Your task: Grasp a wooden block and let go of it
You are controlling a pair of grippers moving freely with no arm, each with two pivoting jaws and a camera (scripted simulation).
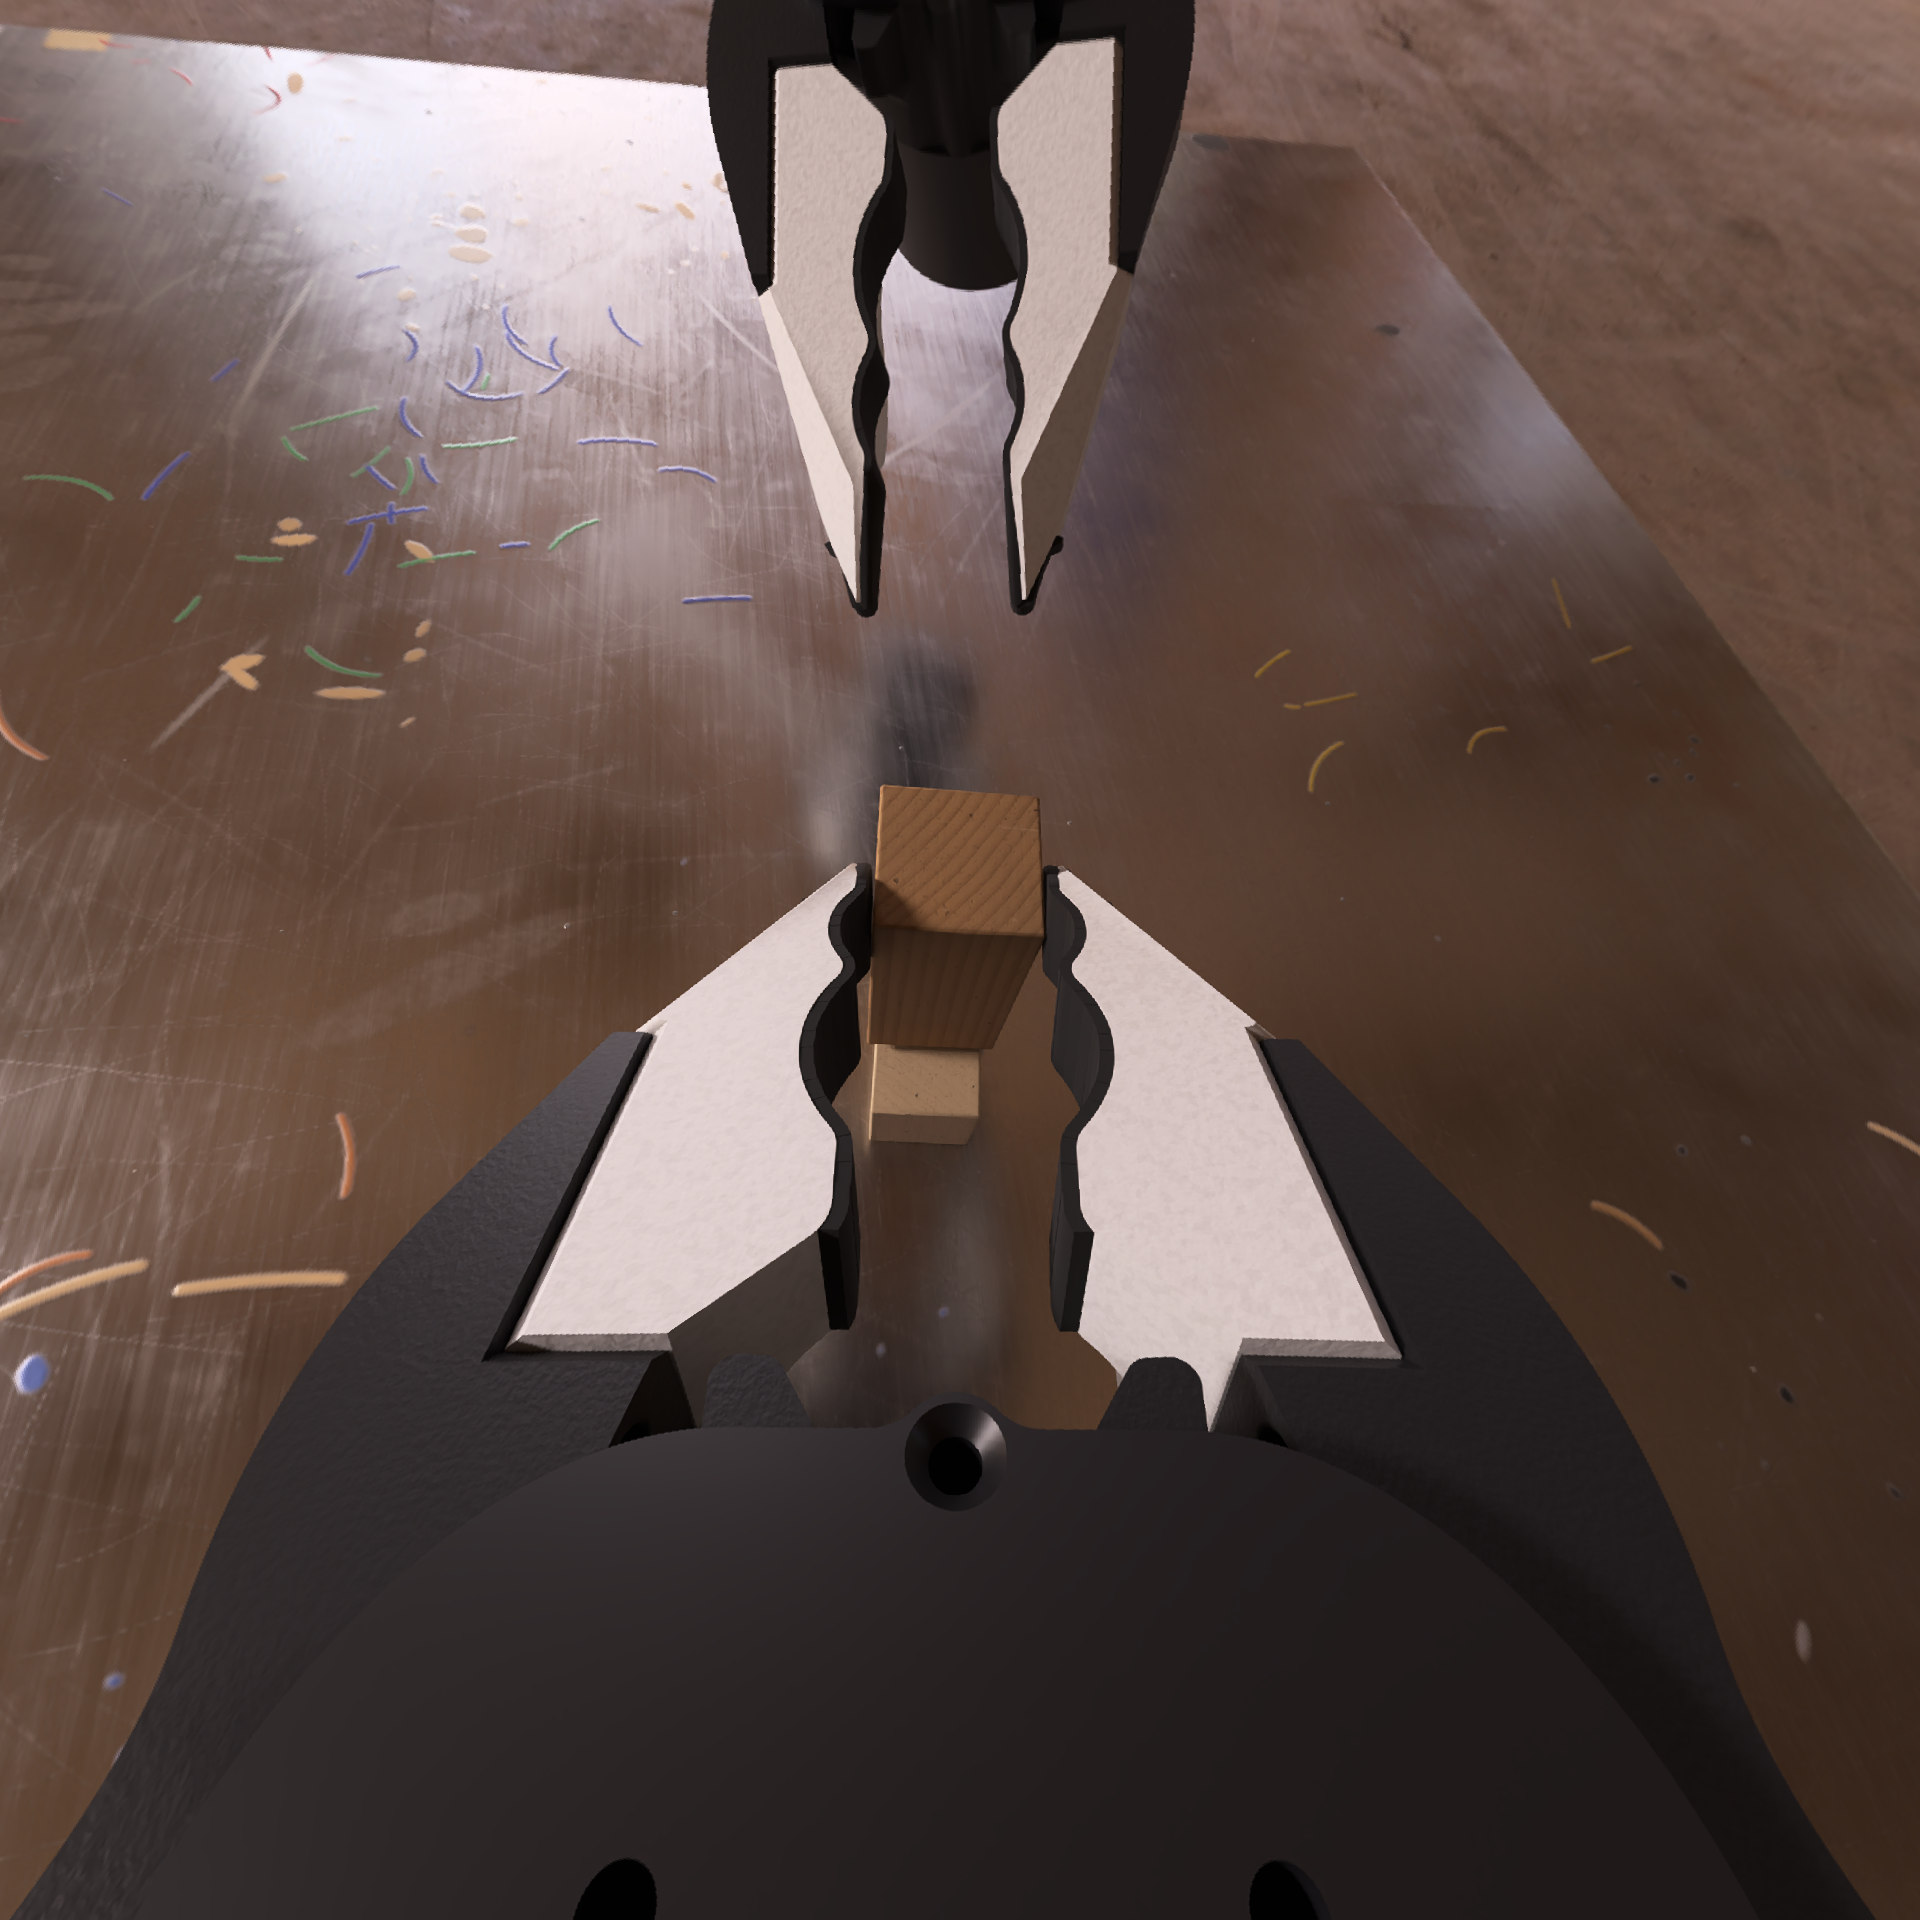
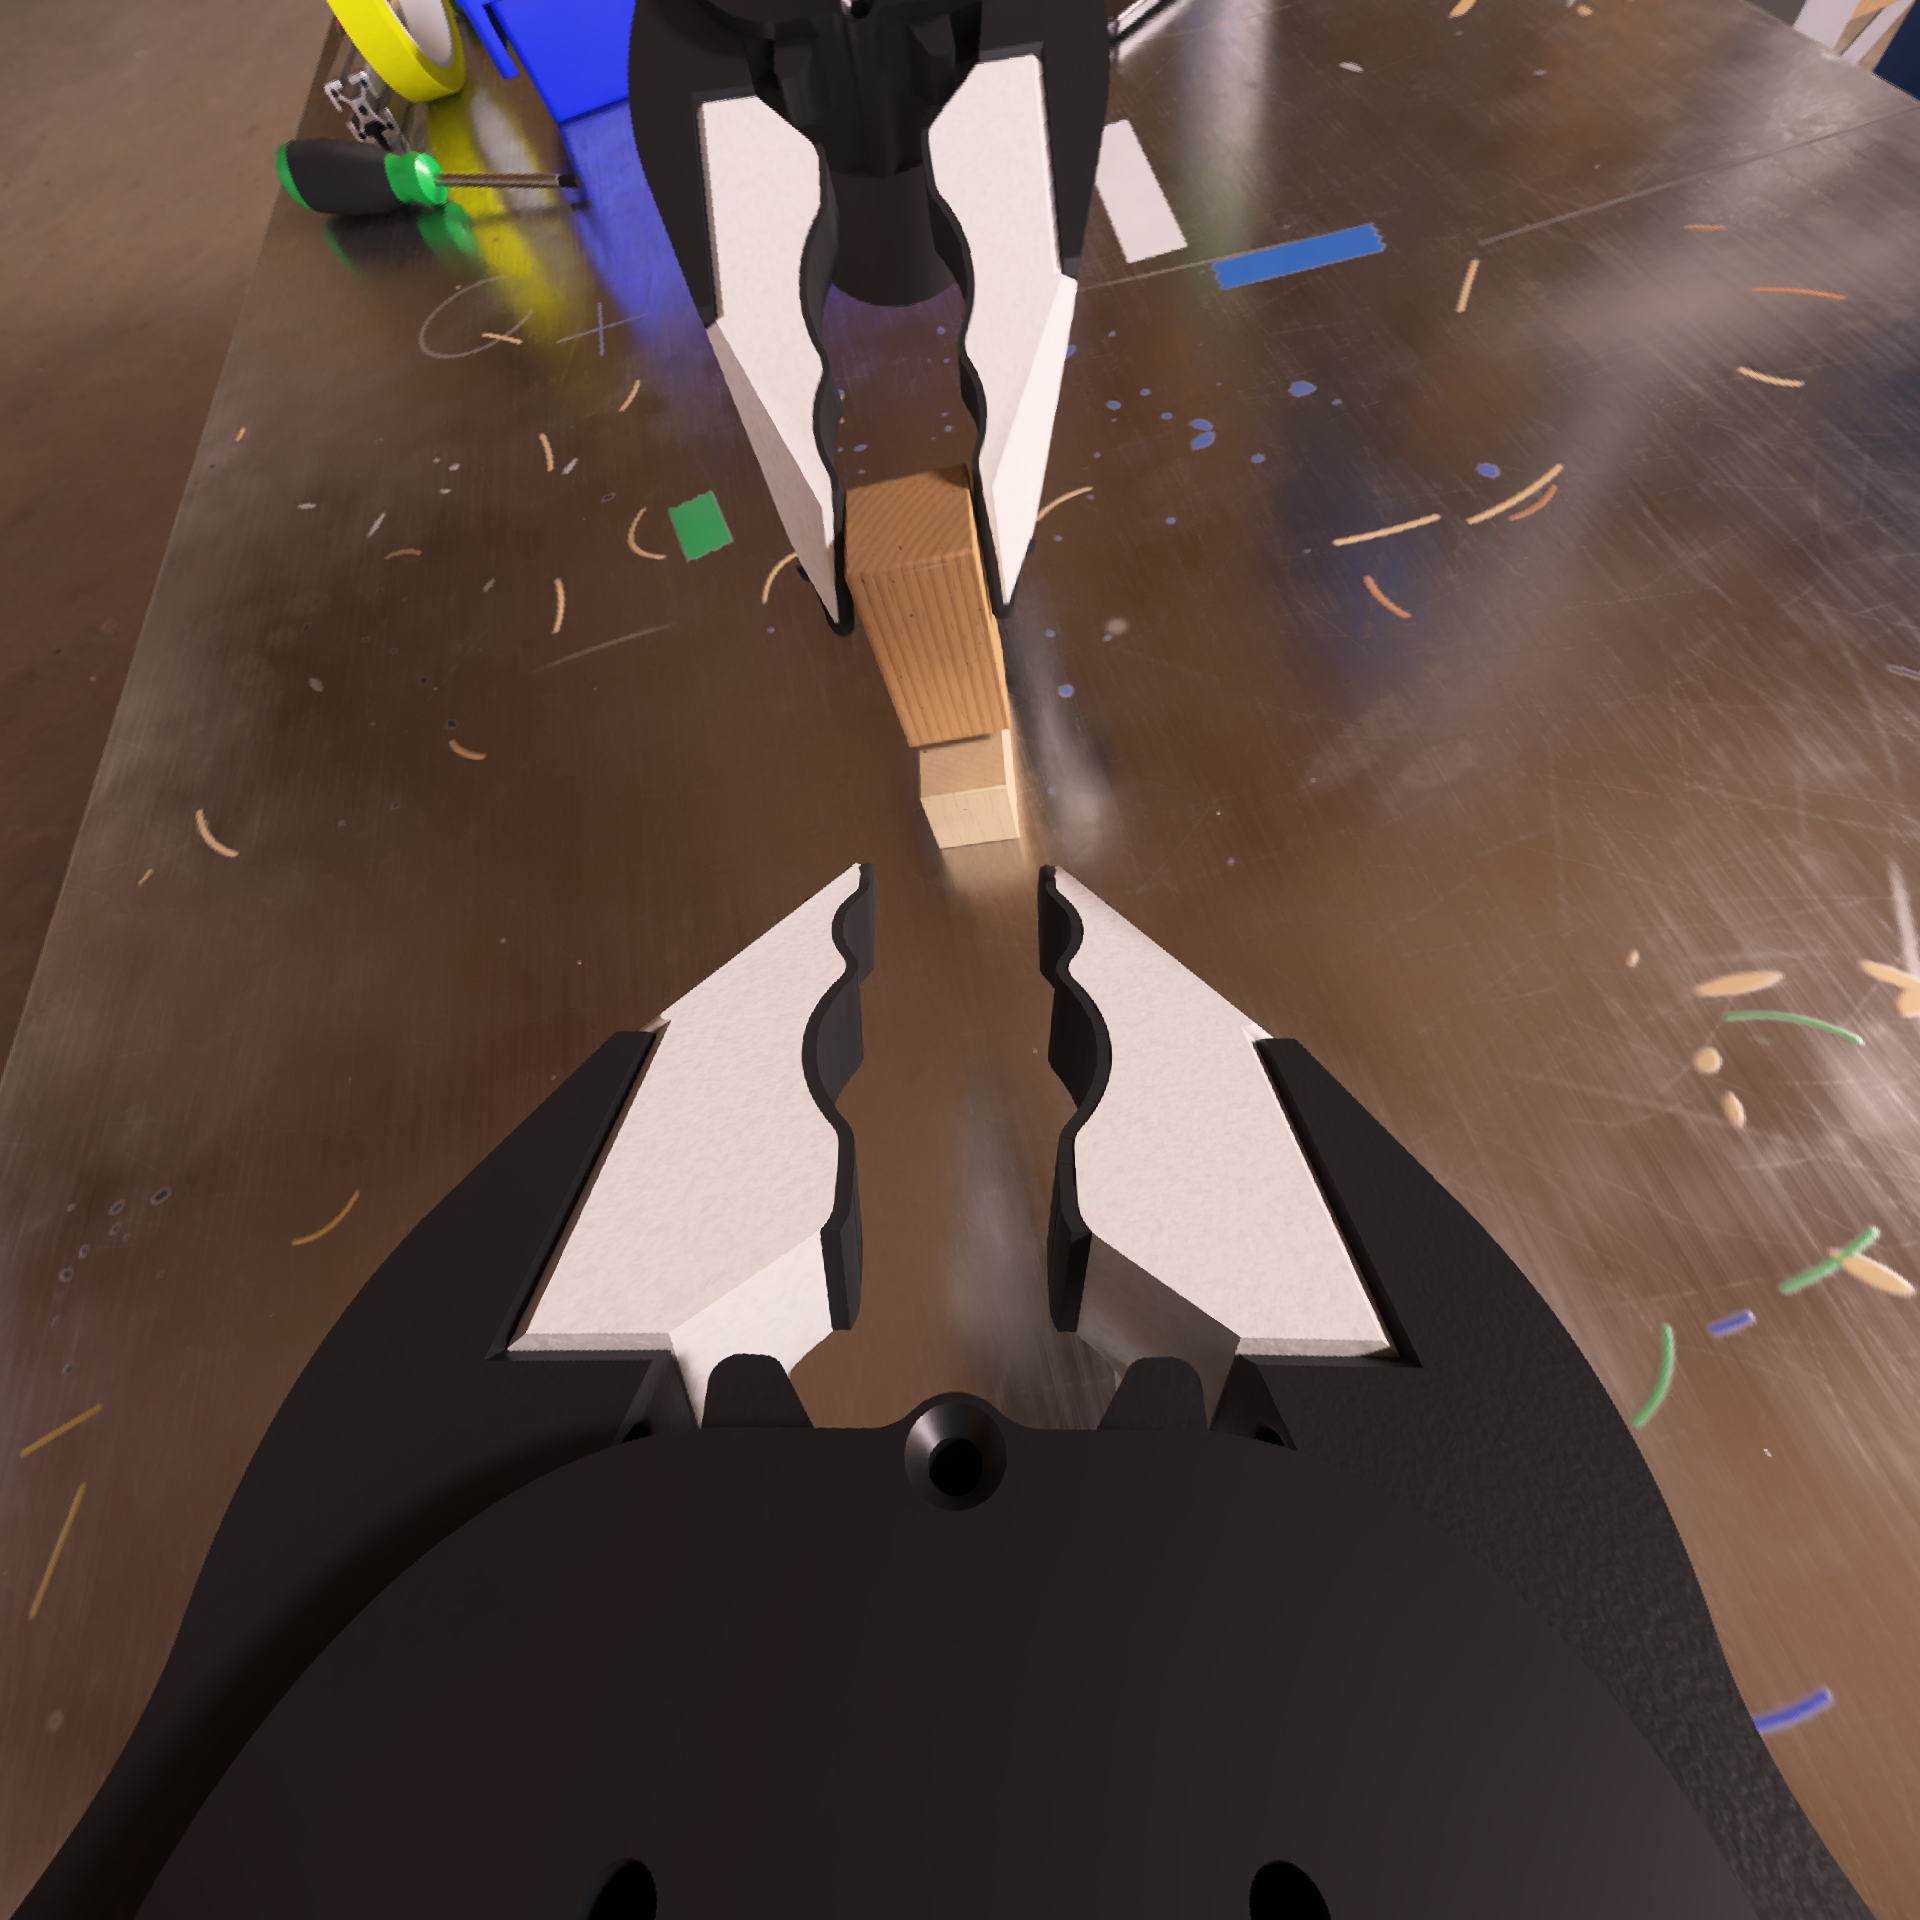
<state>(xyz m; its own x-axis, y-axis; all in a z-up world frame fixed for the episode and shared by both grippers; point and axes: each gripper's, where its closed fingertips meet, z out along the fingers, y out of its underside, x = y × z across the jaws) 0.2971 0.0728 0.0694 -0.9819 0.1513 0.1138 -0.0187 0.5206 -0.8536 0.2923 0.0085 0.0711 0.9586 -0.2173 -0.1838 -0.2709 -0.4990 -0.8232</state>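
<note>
A tall brown wooden block [image 1: 956, 883] stands upright between the fingertips of my left gripper [image 1: 956, 873], which is shut on its upper part. A smaller pale wooden block [image 1: 923, 1096] lies on the scratched metal table directly under it; I cannot tell whether the two touch. In the right wrist view the left gripper [image 2: 920, 620] holds the brown block [image 2: 925, 644] over the pale block [image 2: 971, 805]. My right gripper [image 2: 953, 873] is open and empty, facing the blocks from a short distance. It also shows in the left wrist view [image 1: 945, 608], beyond the blocks.
A green-and-black screwdriver [image 2: 364, 177], a yellow tape roll [image 2: 405, 42] and a blue box [image 2: 561, 52] lie at the table's far left end. Green [image 2: 699, 525], blue [image 2: 1299, 255] and white [image 2: 1138, 192] tape pieces stick to the table [image 1: 416, 935]. The table edge [image 1: 1621, 499] runs to the right.
</note>
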